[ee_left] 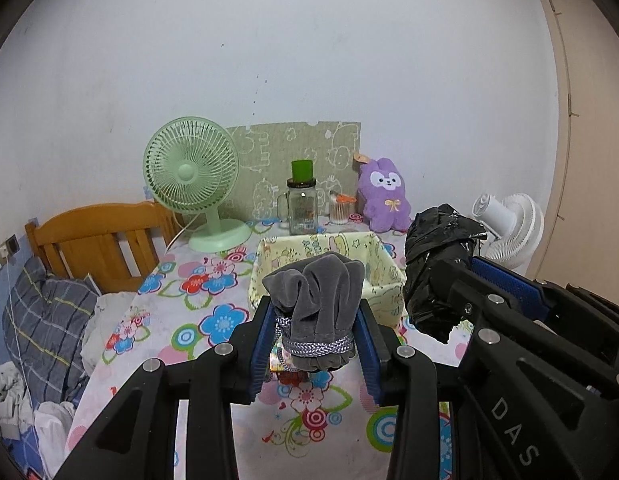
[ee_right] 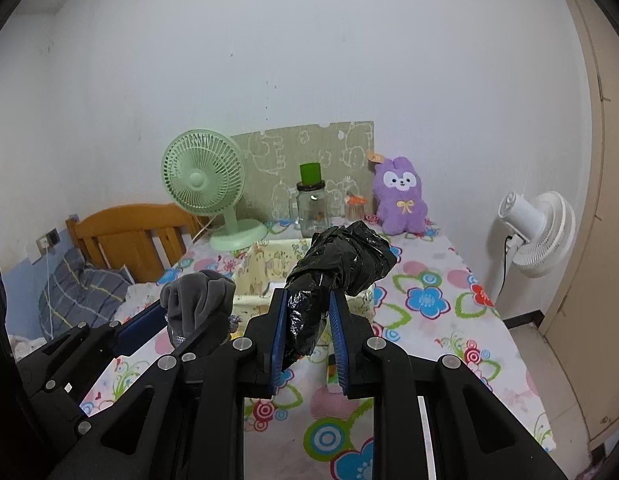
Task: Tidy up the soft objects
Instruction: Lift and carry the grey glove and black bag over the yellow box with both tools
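Left wrist view first: I have my left gripper (ee_left: 315, 320) clamped on a grey velvet drawstring pouch (ee_left: 317, 300), its blue pads pressing the pouch's sides just above the silver cord. The pouch is held up off the floral tablecloth (ee_left: 213, 320), in front of a pale yellow fabric storage box (ee_left: 385, 276). To the right I see my right gripper (ee_left: 461, 280) holding a crumpled black plastic bag (ee_left: 437, 264). Behind the box stand a green desk fan (ee_left: 193, 176), a glass jar with a green lid (ee_left: 302, 204) and a purple plush toy (ee_left: 385, 196) against the wall.

Right wrist view: my right gripper (ee_right: 309, 320) is closed tight on the lower end of the black plastic bag (ee_right: 341, 264), which sticks up and forward over the near edge of the fabric storage box (ee_right: 265, 272). My left gripper (ee_right: 181, 320) with the grey pouch (ee_right: 199, 300) sits just to the left. A white standing fan (ee_right: 537, 236) stands beyond the table's right edge.
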Demonstrator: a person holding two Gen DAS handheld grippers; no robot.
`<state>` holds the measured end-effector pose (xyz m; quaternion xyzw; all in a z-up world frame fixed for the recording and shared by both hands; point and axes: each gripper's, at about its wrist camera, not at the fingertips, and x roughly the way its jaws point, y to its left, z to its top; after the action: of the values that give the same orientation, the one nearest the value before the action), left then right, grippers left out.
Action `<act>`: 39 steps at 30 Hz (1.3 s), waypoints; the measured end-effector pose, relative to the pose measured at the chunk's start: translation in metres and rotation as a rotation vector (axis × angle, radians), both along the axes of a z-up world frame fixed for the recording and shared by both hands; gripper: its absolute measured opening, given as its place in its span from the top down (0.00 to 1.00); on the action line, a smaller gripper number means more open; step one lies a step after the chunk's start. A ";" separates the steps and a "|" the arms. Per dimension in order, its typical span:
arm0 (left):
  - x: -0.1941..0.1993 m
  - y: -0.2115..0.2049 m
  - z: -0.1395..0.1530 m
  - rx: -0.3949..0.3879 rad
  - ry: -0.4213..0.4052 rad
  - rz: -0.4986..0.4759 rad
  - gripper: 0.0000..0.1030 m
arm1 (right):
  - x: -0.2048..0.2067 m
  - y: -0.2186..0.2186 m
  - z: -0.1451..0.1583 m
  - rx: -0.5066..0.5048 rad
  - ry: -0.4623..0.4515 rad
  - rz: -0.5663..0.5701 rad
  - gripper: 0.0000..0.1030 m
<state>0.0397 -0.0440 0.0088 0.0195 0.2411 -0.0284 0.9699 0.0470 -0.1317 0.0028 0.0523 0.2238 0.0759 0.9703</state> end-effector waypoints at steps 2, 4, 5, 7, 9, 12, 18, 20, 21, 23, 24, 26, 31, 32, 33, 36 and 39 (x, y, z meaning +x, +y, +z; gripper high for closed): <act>0.003 0.000 0.002 0.000 -0.003 0.000 0.61 | 0.003 0.000 0.002 -0.001 -0.002 0.001 0.76; 0.005 0.000 0.003 -0.001 -0.005 0.000 0.61 | 0.006 0.000 0.004 -0.003 -0.004 0.002 0.76; 0.006 0.000 0.003 0.000 -0.006 0.000 0.61 | 0.007 0.000 0.004 -0.004 -0.004 0.002 0.76; 0.009 0.000 0.005 0.001 -0.009 0.000 0.61 | 0.011 0.000 0.006 -0.005 -0.005 0.004 0.76; 0.013 0.000 0.007 0.002 -0.012 0.000 0.61 | 0.015 -0.001 0.007 -0.006 -0.007 0.005 0.76; 0.017 -0.001 0.008 0.001 -0.014 0.002 0.61 | 0.020 -0.001 0.009 -0.009 -0.008 0.007 0.76; 0.034 0.001 0.012 -0.003 -0.015 0.006 0.61 | 0.038 -0.001 0.014 -0.011 -0.016 0.011 0.76; 0.039 0.001 0.012 -0.004 -0.010 0.005 0.61 | 0.044 -0.002 0.014 -0.010 -0.015 0.011 0.76; 0.044 0.000 0.012 -0.004 -0.008 0.005 0.61 | 0.047 -0.002 0.014 -0.011 -0.012 0.012 0.76; 0.049 0.000 0.011 -0.004 -0.005 0.004 0.61 | 0.053 -0.003 0.013 -0.012 -0.010 0.012 0.76; 0.052 0.000 0.011 -0.004 -0.004 0.004 0.61 | 0.057 -0.003 0.013 -0.013 -0.008 0.012 0.76; 0.059 0.000 0.010 -0.004 -0.001 0.004 0.61 | 0.063 -0.004 0.012 -0.013 -0.006 0.012 0.76; 0.072 -0.001 0.007 -0.006 0.008 0.002 0.61 | 0.080 -0.005 0.009 -0.014 0.003 0.010 0.76; 0.075 -0.001 0.006 -0.006 0.009 0.001 0.61 | 0.083 -0.005 0.009 -0.015 0.005 0.010 0.76; 0.078 -0.002 0.006 -0.006 0.011 0.002 0.61 | 0.086 -0.005 0.008 -0.015 0.007 0.011 0.76; 0.087 -0.002 0.003 -0.008 0.018 0.002 0.61 | 0.095 -0.005 0.006 -0.016 0.013 0.012 0.76; 0.094 -0.002 0.001 -0.009 0.024 0.005 0.61 | 0.105 -0.005 0.003 -0.018 0.021 0.015 0.76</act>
<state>0.1338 -0.0464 0.0099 0.0145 0.2524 -0.0274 0.9671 0.1521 -0.1364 0.0056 0.0428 0.2350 0.0808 0.9677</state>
